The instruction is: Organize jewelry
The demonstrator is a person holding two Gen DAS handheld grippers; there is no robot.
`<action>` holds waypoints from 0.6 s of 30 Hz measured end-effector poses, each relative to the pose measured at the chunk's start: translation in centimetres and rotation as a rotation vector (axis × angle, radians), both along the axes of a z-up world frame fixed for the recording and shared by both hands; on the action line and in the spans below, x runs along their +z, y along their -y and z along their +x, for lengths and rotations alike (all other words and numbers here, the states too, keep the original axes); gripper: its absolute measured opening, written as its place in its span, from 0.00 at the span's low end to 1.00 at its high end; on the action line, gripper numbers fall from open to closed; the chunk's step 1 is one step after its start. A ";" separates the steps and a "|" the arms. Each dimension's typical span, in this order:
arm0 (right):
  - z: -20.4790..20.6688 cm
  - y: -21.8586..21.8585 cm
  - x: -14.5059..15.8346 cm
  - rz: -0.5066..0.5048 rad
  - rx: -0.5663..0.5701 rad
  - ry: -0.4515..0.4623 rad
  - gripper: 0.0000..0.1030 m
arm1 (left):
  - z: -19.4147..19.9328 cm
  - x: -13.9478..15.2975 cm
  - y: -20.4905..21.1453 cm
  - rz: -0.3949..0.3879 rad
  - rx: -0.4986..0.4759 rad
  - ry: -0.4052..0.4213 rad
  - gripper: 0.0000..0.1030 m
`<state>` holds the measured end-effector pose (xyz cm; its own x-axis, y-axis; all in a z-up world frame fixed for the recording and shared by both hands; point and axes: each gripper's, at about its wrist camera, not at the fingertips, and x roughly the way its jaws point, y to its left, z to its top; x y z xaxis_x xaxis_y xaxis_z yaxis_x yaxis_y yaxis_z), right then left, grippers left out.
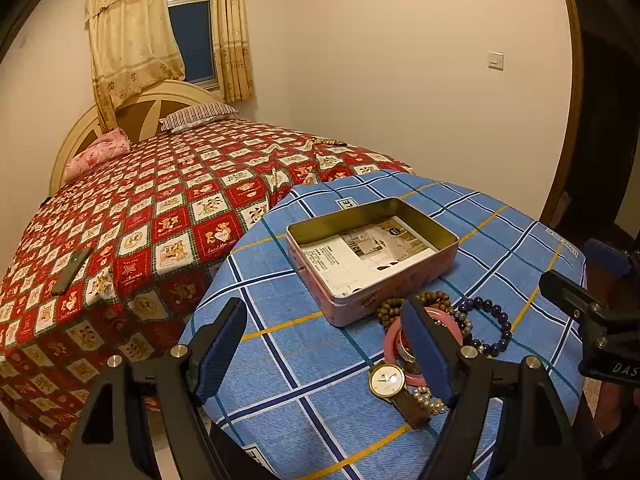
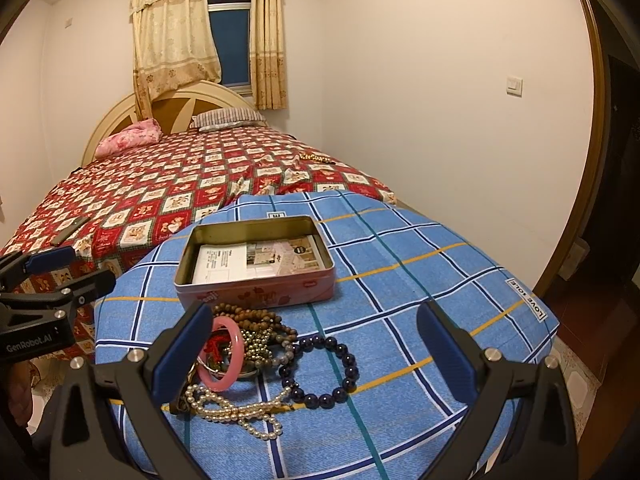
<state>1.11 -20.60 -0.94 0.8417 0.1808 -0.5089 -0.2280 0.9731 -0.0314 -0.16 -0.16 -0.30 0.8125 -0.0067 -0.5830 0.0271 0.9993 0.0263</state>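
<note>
Pale walls (image 2: 400, 80), curtained window (image 2: 230, 48), bed (image 2: 180, 184) with red patchwork quilt, warm light

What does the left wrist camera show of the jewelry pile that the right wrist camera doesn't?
Only the left wrist view shows the wristwatch face up, its brown strap running toward the camera.

Only the right wrist view shows the pearl strand laid out in full, plus the red cord inside the pink bangle; the watch is hidden behind a finger there.

Both show the open tin, the wooden bead strand and dark blue bead bracelet beside it, and both grippers open, left gripper and right gripper.
</note>
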 end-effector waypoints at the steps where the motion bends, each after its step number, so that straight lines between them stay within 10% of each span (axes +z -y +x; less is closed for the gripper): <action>1: 0.0 0.0 0.0 -0.001 0.000 -0.001 1.00 | 0.0 0.0 0.0 0.000 0.000 0.001 0.77; 18: 0.1 -0.1 -0.1 -0.001 0.001 -0.001 1.00 | -0.2 -0.1 -0.4 0.002 0.001 -0.002 0.77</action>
<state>1.16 -20.48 -1.06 0.8409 0.1809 -0.5100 -0.2287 0.9730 -0.0320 -0.33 0.22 -0.44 0.8115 -0.0044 -0.5843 0.0257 0.9993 0.0281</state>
